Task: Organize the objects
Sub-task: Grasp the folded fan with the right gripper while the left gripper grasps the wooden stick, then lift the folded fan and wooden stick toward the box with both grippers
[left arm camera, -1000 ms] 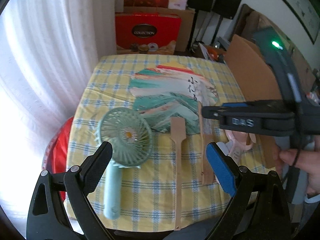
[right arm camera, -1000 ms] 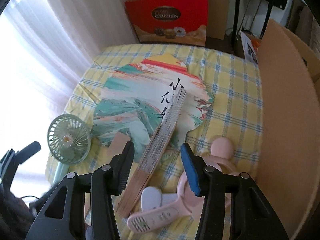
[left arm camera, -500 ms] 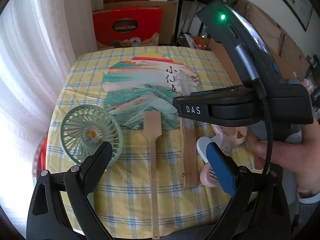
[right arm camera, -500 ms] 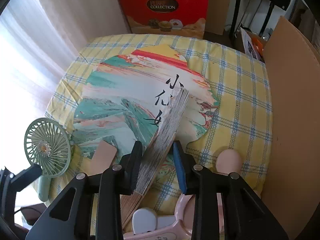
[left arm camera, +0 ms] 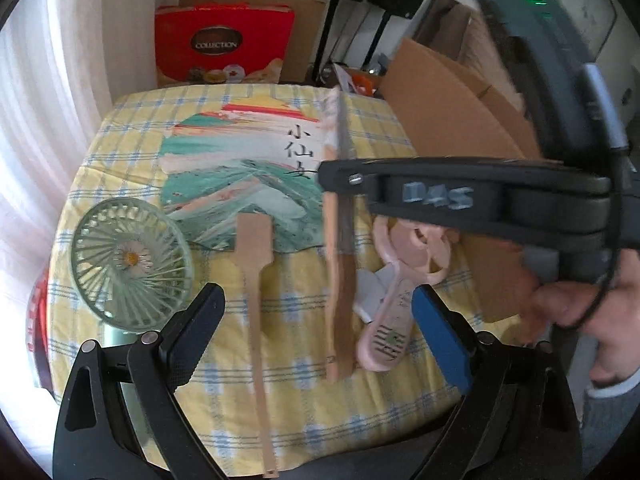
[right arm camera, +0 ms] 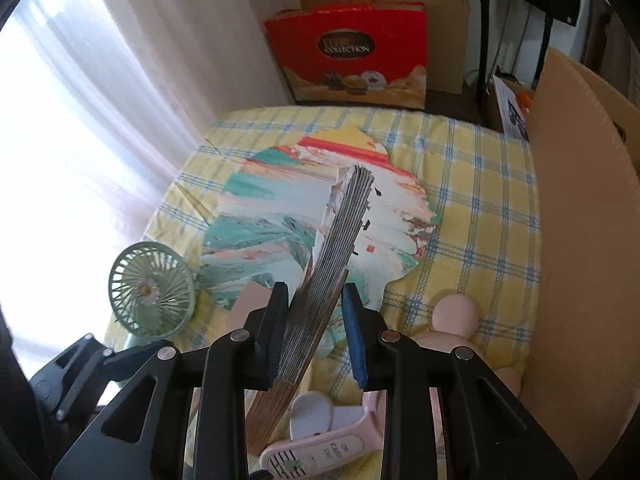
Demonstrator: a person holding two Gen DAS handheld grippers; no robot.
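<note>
My right gripper (right arm camera: 314, 332) is shut on a folded paper fan (right arm camera: 340, 240) with wooden ribs, holding it near its middle, its far end tilted up. The same folded fan shows in the left wrist view (left arm camera: 340, 264) under the right gripper (left arm camera: 340, 178). A painted round fan (left arm camera: 240, 160) with a wooden handle (left arm camera: 256, 280) lies flat on the checked tablecloth (left arm camera: 120, 120). A green handheld fan (left arm camera: 128, 260) lies left. A pink handheld fan (left arm camera: 396, 280) lies right. My left gripper (left arm camera: 316, 328) is open and empty, above the table's near edge.
A large cardboard box (right arm camera: 580, 220) stands against the table's right side. A red gift box (right arm camera: 348, 52) and a brown bag stand on the floor behind the table. White curtains (right arm camera: 100, 100) hang on the left.
My right gripper has closed on the folded fan and raised it off the painted fan. My left gripper has drifted a little to the right, still open.
</note>
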